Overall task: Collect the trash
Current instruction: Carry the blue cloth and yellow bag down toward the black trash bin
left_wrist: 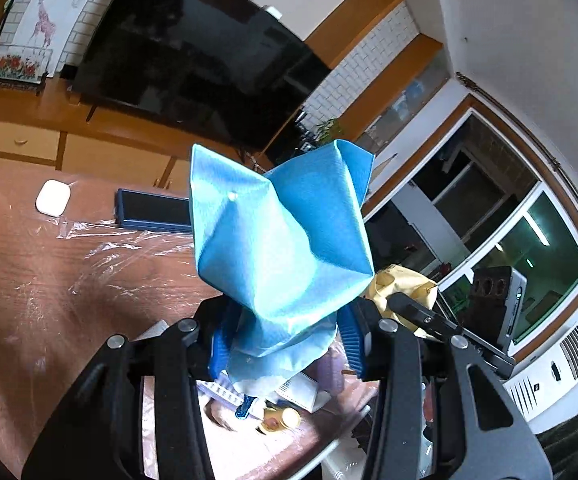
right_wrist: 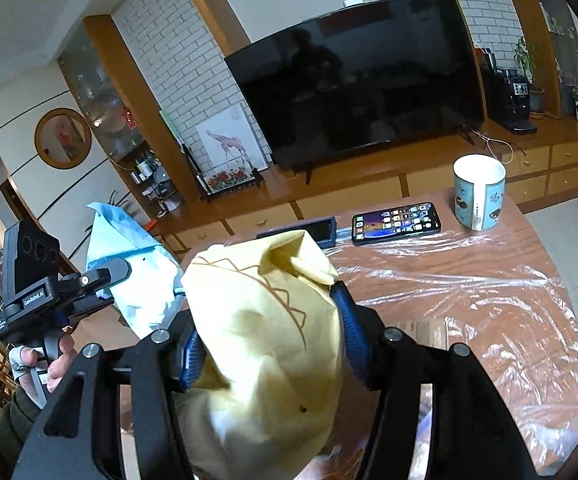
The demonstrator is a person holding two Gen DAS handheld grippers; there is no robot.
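Note:
My left gripper [left_wrist: 285, 340] is shut on a crumpled blue paper [left_wrist: 277, 240] and holds it up above the table. The blue paper also shows in the right wrist view [right_wrist: 137, 264], at the left, with the left gripper's body beside it. My right gripper [right_wrist: 273, 344] is shut on a crumpled yellow paper [right_wrist: 265, 336], also lifted over the table. A part of the yellow paper shows in the left wrist view [left_wrist: 405, 288], behind the blue one. Both papers hide much of the table beneath them.
The round wooden table [right_wrist: 489, 280] is covered with clear plastic film. On it lie a phone [right_wrist: 396, 223], a mug [right_wrist: 479, 192], a dark blue case [left_wrist: 149, 210] and a white earbud case [left_wrist: 52, 197]. Small packets lie below the left gripper [left_wrist: 289, 396]. A TV [right_wrist: 361, 76] stands behind.

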